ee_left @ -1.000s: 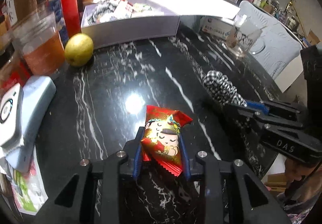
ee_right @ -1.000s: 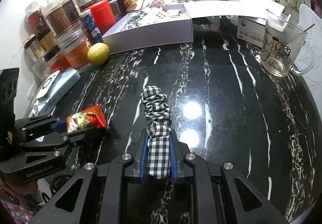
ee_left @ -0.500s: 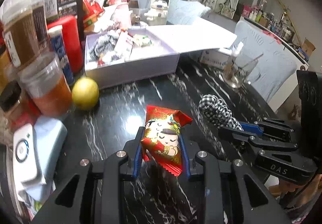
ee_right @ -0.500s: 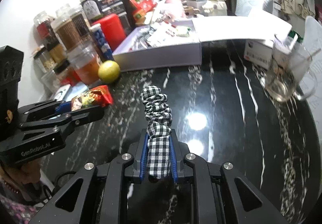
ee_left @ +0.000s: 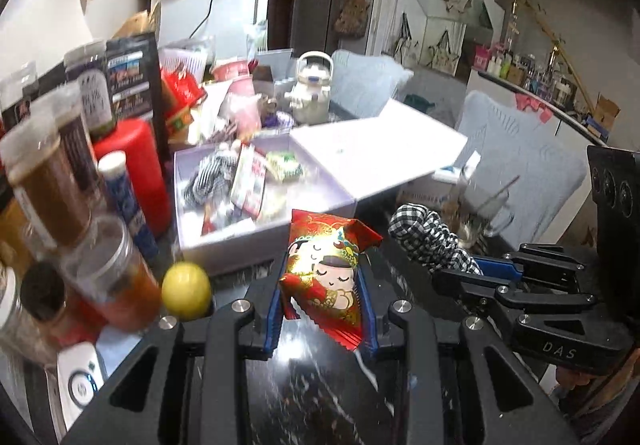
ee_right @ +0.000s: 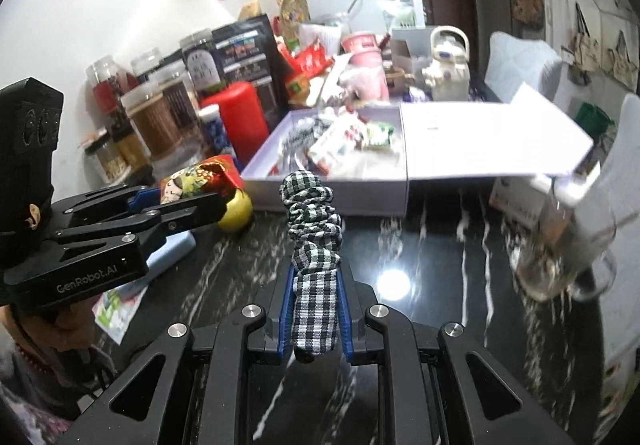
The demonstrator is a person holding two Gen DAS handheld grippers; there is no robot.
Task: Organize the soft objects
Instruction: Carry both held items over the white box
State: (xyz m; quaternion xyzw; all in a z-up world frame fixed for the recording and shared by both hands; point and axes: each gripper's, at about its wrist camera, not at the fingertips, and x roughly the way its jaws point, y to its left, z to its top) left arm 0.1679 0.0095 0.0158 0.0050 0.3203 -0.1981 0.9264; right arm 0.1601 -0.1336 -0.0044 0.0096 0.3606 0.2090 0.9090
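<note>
My left gripper (ee_left: 322, 277) is shut on a red snack packet (ee_left: 326, 273) with a cartoon face and holds it above the black marble table. My right gripper (ee_right: 314, 281) is shut on a black-and-white checked scrunchie (ee_right: 314, 229), also lifted. Each gripper shows in the other's view: the right one (ee_left: 460, 269) with the scrunchie (ee_left: 428, 237), the left one (ee_right: 208, 201) with the packet (ee_right: 196, 181). An open white box (ee_left: 260, 241) holding soft items stands ahead; it also shows in the right wrist view (ee_right: 332, 193), with its lid (ee_right: 480, 141) open to the right.
A yellow lemon (ee_left: 186, 289) lies before the box's left corner. Jars (ee_left: 44, 173) and a red canister (ee_left: 136, 169) crowd the left side. A glass mug (ee_right: 560, 245) stands on the right of the marble table (ee_right: 440, 265). A teapot (ee_left: 312, 93) stands behind the box.
Both grippers have risen from the table and tilted up toward the white box, carrying the packet and the scrunchie. The box now looks closer.
</note>
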